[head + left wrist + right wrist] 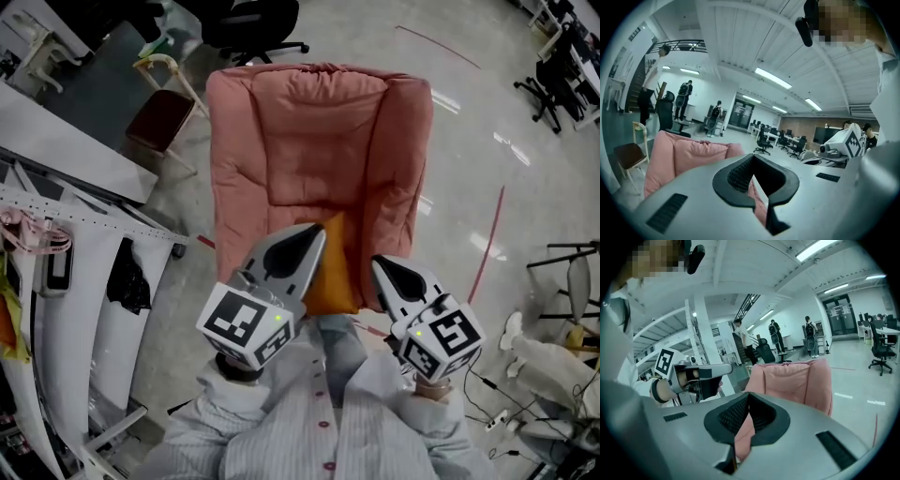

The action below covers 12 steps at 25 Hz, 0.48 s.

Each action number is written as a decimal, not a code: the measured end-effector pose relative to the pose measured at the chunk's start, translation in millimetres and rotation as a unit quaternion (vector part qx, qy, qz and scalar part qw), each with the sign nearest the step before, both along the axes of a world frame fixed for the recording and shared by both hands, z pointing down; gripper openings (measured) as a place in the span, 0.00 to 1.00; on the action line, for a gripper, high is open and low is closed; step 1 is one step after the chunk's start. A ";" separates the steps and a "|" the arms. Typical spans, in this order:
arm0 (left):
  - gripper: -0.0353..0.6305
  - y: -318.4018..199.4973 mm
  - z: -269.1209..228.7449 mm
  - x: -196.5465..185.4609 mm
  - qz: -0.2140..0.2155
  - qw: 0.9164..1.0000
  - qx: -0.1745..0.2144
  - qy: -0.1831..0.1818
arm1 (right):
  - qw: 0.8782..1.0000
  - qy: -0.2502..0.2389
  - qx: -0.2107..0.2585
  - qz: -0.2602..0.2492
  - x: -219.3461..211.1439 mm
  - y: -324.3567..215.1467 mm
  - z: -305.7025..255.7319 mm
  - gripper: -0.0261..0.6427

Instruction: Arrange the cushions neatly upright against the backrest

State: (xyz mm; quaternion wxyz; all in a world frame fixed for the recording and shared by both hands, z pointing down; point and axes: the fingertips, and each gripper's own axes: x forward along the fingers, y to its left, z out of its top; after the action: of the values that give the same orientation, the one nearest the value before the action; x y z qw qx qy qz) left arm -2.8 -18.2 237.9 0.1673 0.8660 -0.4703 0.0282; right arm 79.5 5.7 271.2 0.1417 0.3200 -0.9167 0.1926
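A pink padded armchair [319,131] fills the middle of the head view, its backrest at the far end. An orange cushion [336,267] lies on the seat's near end, partly hidden by my grippers. My left gripper [314,234] hovers over the cushion's left side, shut, nothing in it. My right gripper [380,267] hangs just right of the cushion, also shut and empty. The left gripper view looks past its closed jaws [757,187] at the armchair [689,157]. Beyond the right gripper's closed jaws [745,425] stands the armchair [797,380].
A wooden chair with a dark red seat [159,117] stands left of the armchair and a black office chair [253,28] behind it. White tables and racks [66,141] line the left. Cables [487,384] lie on the floor at right. People [808,336] stand far off.
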 end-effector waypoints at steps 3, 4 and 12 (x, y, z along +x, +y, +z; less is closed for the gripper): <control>0.07 -17.9 12.6 -2.6 0.030 0.999 -0.011 -0.003 | 1.000 0.008 -0.006 0.026 -3.6 -9.6 9.7 0.06; 0.07 -22.6 17.4 -3.1 0.041 0.999 -0.017 -0.004 | 0.999 0.009 -0.010 0.039 -4.5 -10.7 13.0 0.06; 0.07 -50.4 70.7 5.2 0.118 0.991 -0.056 -0.014 | 0.993 0.034 -0.039 0.109 -0.6 -19.1 55.8 0.06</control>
State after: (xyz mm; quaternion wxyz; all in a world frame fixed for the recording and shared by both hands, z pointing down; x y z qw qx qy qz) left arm 2.4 -68.6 308.7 0.2049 0.9041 -0.3649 0.0861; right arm 79.0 -13.4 327.0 0.1631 0.4184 -0.8630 0.2315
